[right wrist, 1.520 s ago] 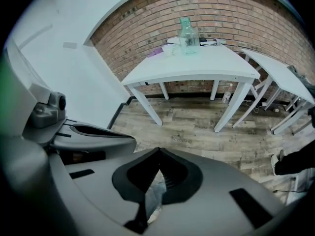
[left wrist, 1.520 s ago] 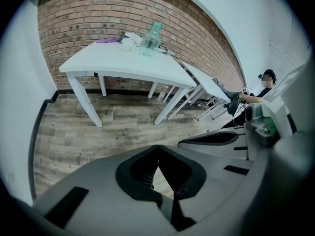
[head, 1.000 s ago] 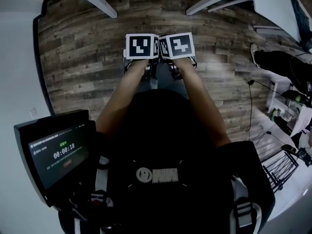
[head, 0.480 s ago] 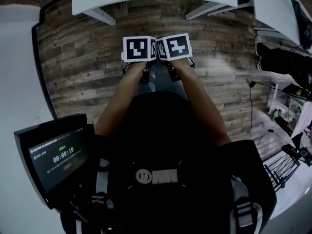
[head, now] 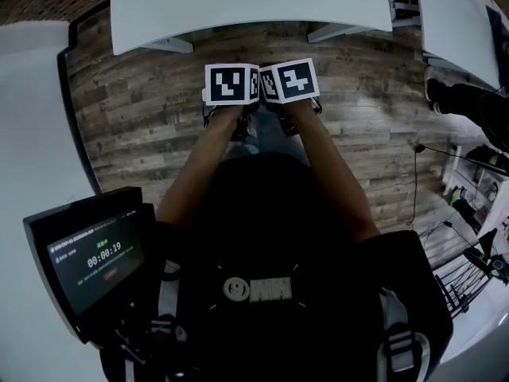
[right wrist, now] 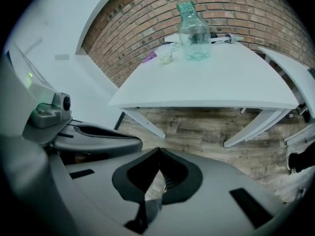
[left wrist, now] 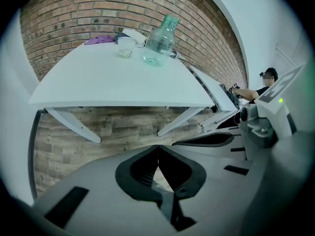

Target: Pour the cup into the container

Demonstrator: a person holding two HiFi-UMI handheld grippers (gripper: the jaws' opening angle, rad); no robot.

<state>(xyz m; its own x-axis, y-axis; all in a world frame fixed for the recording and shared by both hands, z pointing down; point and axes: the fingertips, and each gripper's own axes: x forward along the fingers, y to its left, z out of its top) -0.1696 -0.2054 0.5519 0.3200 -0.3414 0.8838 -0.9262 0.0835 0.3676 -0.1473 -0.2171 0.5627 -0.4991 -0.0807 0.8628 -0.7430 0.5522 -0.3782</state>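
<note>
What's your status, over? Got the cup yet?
Left gripper and right gripper shut, empty. Cup and glass container untouched on white table ahead. Nothing seen in the way. Over.

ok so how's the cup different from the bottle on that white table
The bottle stands far taller than the cup. The bottle narrows to a neck; the cup is short with a wide open mouth. The bottle looks green-tinted, the cup nearly colourless. Both are see-through and stand upright, close together, on the white table.
</note>
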